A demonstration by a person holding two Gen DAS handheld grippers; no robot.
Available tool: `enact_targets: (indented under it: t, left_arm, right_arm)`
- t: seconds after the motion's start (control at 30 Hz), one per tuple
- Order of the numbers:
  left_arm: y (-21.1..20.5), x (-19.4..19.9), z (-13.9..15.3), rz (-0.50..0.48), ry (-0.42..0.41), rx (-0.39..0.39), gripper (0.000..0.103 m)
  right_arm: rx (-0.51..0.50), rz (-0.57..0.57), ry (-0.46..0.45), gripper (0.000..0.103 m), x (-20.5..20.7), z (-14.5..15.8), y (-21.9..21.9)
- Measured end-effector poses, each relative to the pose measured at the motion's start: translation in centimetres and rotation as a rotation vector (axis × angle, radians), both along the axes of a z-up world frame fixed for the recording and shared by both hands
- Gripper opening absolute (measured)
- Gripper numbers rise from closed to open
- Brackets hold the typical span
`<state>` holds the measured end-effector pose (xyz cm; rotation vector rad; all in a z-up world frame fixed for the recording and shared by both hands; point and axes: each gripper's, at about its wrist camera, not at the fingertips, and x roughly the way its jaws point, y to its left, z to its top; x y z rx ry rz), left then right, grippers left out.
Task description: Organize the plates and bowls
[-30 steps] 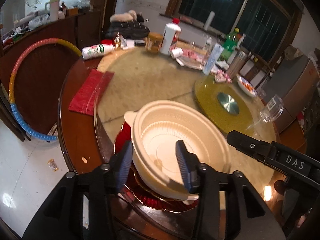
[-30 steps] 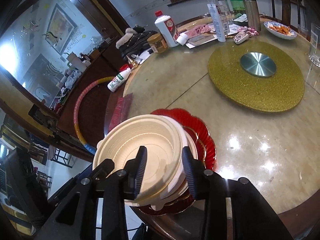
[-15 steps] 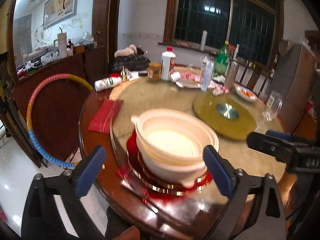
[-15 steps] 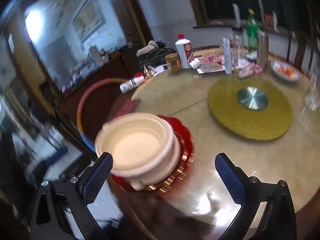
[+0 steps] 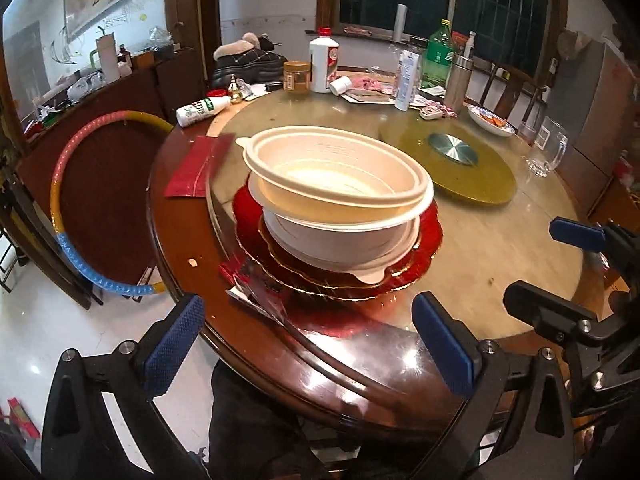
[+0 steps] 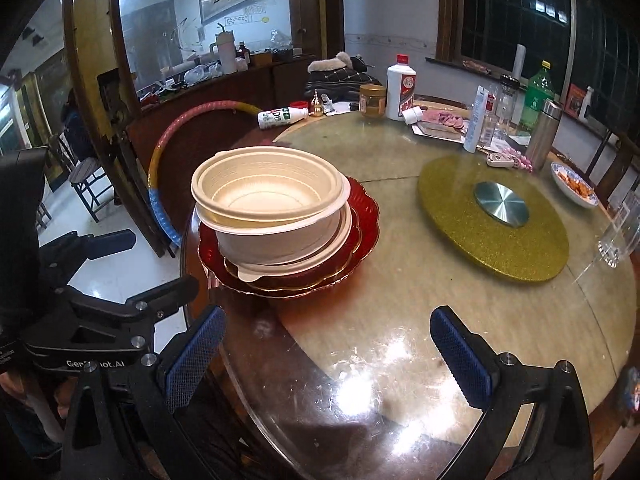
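Observation:
Two cream plastic bowls [image 5: 340, 196] sit nested, the upper one tilted, on stacked red plates with gold rims [image 5: 424, 240] near the table's front edge. The bowls [image 6: 272, 208] and red plates [image 6: 364, 216] also show in the right wrist view. My left gripper [image 5: 308, 344] is open and empty, pulled back off the table edge in front of the stack. My right gripper [image 6: 328, 352] is open and empty, over the table edge to the right of the stack. The right gripper also shows at the right of the left wrist view.
A gold turntable [image 6: 492, 220] lies in the table's middle. A glass mug [image 5: 546, 152] stands at the right. Bottles [image 5: 324, 64], a jar and a food dish [image 5: 490, 120] crowd the far side. A red packet [image 5: 196, 168] lies left of the stack. A hoop [image 5: 72, 208] leans by the table.
Both grippers were shut on the bowl rims a second ago. They opened, let go and drew back toward the table edge. The bowls stay on the red plates.

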<state>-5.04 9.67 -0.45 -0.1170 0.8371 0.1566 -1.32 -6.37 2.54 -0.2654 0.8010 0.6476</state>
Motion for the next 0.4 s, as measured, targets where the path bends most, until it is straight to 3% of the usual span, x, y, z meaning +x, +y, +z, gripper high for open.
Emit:
enact_targets:
  t: [0.27,0.4]
  left_arm:
    - [0.1,0.3,-0.2,-0.010,-0.029,0.013,0.103]
    - [0.8,0.8,-0.3,-0.003,-0.017,-0.019,0.103]
  right_arm:
    - [-0.058,0.000,-0.027,0.103,-0.2,0.0,1.3]
    - [-0.070,0.004,-0.027,0.103,-0.1,-0.1,1.9]
